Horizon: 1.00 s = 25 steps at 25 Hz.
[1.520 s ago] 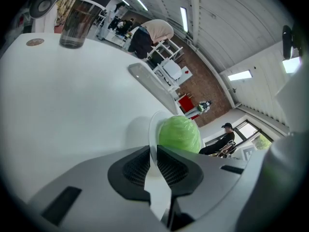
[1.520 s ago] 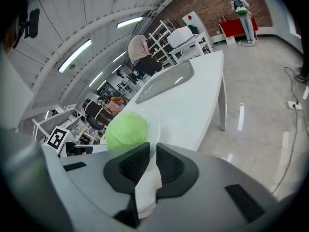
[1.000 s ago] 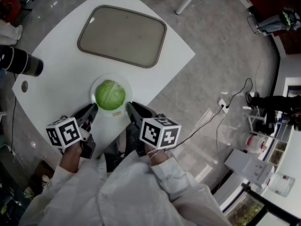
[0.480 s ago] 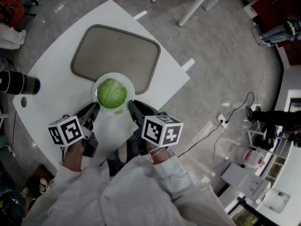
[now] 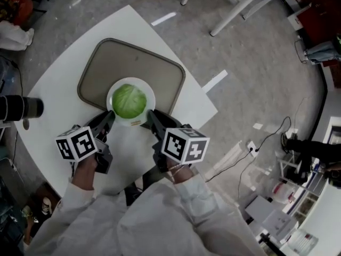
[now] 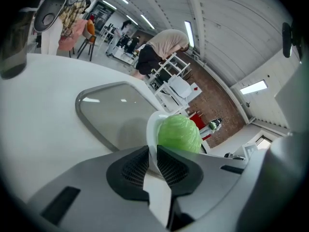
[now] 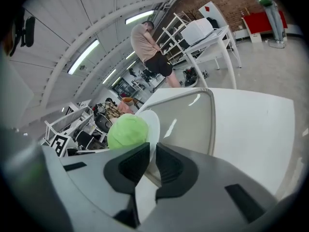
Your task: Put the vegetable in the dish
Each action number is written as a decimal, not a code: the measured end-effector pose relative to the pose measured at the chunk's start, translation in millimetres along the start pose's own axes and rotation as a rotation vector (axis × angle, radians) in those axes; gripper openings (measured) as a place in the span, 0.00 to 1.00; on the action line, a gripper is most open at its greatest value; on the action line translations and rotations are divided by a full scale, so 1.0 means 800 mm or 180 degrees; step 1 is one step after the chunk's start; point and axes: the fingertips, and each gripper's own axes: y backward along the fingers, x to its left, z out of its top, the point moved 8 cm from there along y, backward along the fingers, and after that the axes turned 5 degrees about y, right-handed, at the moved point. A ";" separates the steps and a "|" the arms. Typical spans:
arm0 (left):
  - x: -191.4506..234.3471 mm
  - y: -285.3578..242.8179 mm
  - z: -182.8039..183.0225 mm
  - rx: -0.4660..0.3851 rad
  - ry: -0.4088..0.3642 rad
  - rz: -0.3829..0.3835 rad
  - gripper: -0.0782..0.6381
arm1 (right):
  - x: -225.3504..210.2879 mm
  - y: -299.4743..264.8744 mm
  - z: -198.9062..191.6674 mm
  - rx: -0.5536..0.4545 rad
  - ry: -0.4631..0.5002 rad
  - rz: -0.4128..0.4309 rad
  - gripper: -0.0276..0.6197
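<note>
Currently in hand: carrying a white plate (image 5: 149,97) with the cabbage (image 5: 129,101) on it, by judgement toward a set-down on the tray (image 5: 160,71).
Left gripper (image 5: 108,120): jaws narrow, pinching the plate's near-left rim.
Right gripper (image 5: 151,116): jaws narrow, pinching the near-right rim.
Where the vegetable sits: centre of the plate, left of middle in the head view, overlapping the tray's lower edge; resting there or hovering, cannot tell.
Next move: probably a level lowering with both sides matched, then easing both pairs of jaws apart; any uneven tilt likely to roll the cabbage.
Materials: plate thin, glossy, round; cabbage pale green, veined, ball-shaped; tray flat, dull grey-brown, a rounded rectangle with a raised lip; table (image 5: 133,23) smooth white.
</note>
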 end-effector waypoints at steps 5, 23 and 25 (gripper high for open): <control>0.013 -0.049 0.059 -0.0007 0.0056 0.0031 0.17 | -0.020 -0.056 0.051 0.0010 -0.0038 -0.0006 0.12; 0.039 -0.083 0.077 -0.0002 0.0160 0.0238 0.17 | -0.041 -0.107 0.063 0.0217 -0.0070 -0.0012 0.12; 0.038 -0.084 0.077 0.0015 0.0126 0.0273 0.17 | -0.041 -0.107 0.063 0.0235 -0.0072 -0.0038 0.12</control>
